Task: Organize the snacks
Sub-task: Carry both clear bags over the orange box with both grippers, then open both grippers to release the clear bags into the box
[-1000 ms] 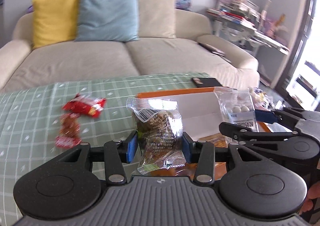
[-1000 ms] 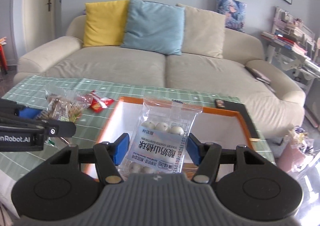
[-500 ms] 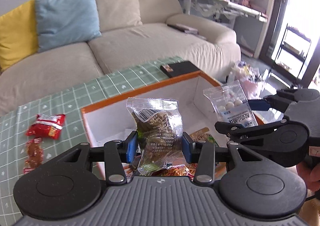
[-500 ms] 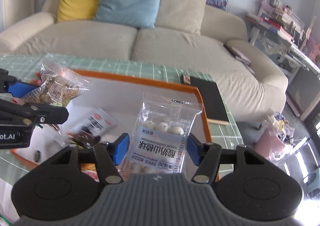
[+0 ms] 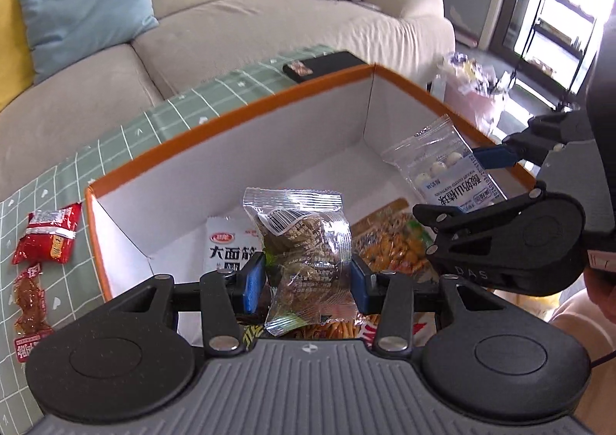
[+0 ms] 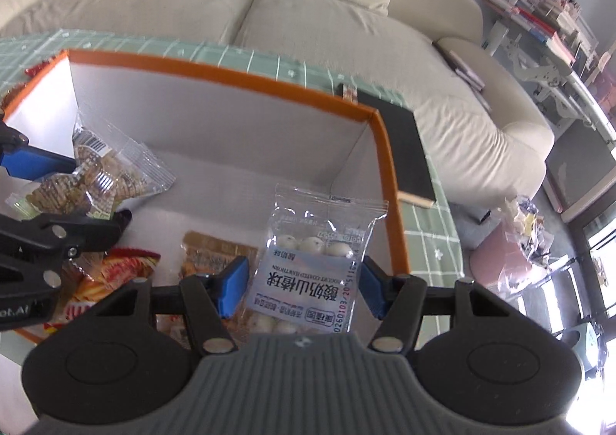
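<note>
two gripped snack packets (image 5: 306, 242) over box (image 5: 231, 119)

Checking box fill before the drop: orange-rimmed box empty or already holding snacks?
Already holding snacks. Several packets lie on the floor of the orange-rimmed box; its far end shows bare white floor.

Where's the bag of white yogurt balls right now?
The bag of white yogurt balls is clamped in the right gripper, held over the right end of the orange-rimmed box, above the snack packets already inside.

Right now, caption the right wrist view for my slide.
Right gripper holds a yogurt-ball packet over the orange-rimmed box.
</note>
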### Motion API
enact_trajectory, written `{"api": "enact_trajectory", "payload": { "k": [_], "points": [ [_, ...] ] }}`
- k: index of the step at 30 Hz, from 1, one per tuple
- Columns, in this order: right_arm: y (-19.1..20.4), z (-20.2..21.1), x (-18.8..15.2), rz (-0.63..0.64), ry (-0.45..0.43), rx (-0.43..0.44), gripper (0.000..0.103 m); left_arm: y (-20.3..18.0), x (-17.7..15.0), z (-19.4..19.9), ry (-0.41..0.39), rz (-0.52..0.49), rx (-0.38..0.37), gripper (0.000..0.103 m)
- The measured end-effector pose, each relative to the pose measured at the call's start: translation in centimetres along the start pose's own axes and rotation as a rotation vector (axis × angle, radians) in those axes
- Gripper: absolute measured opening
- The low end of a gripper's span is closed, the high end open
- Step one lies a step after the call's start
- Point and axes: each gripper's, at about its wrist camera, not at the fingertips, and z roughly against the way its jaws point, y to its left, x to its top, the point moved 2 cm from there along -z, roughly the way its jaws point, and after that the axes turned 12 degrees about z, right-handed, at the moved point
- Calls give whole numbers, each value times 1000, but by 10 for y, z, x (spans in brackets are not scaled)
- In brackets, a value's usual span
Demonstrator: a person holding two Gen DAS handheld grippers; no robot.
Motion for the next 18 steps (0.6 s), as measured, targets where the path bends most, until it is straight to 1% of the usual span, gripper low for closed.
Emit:
{"api": "enact_trajectory", "payload": {
  "k": [5, 11, 15, 18],
  "points": [
    [3, -14, -3, 12, 45, 13, 60, 0, -2, -9, 49, -24, 45, 51],
    [0, -24, -1, -28, 85, 35, 60, -4, -7, -15, 70, -49, 50, 52],
    [3, -24, 0, -15, 94, 30, 61, -3, -6, -19, 87, -61, 53, 54],
    [5, -24, 0, -6, 100, 25, 61, -2, -6, -18, 85, -61, 50, 56]
  ]
}}
